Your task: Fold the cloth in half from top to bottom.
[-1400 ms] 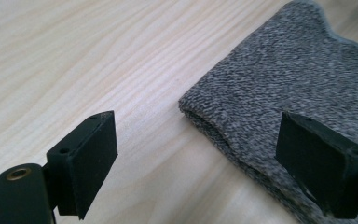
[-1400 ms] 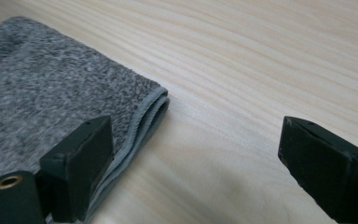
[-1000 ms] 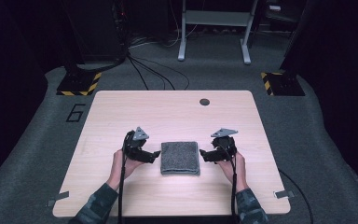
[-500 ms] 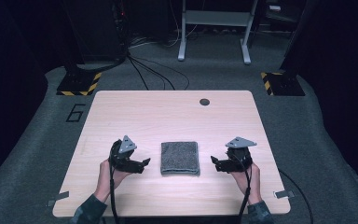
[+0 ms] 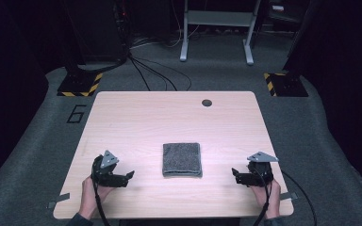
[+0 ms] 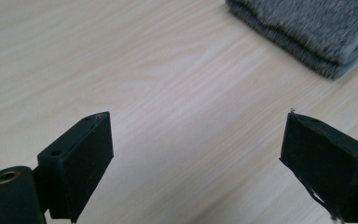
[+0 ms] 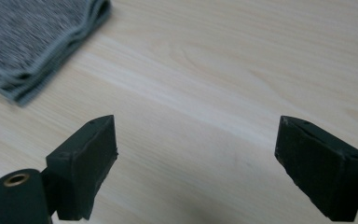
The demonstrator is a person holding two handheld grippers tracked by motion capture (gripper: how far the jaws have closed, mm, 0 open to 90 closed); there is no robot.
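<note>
A folded grey cloth (image 5: 182, 159) lies flat in the middle of the near half of the light wooden table (image 5: 169, 117). My left gripper (image 5: 128, 176) sits low over the table well to the cloth's left, jaws open and empty, pointing toward it. My right gripper (image 5: 235, 175) is well to the cloth's right, also open and empty, facing it. In the left gripper view the gripper (image 6: 193, 140) has bare wood between its jaws, with the cloth (image 6: 317, 28) at the top right. In the right gripper view the gripper (image 7: 196, 140) frames bare wood too, the cloth (image 7: 32, 37) at the top left.
A small dark round disc (image 5: 207, 102) sits near the table's far edge. Beyond the table are grey carpet, black cables (image 5: 151, 70), a metal frame's legs (image 5: 217, 33) and two yellow-and-black striped bases (image 5: 81, 84).
Both hands have drawn away from the cloth's sides, outward and toward the near edge. The cloth has stayed in place. Both pairs of jaws remain open.
</note>
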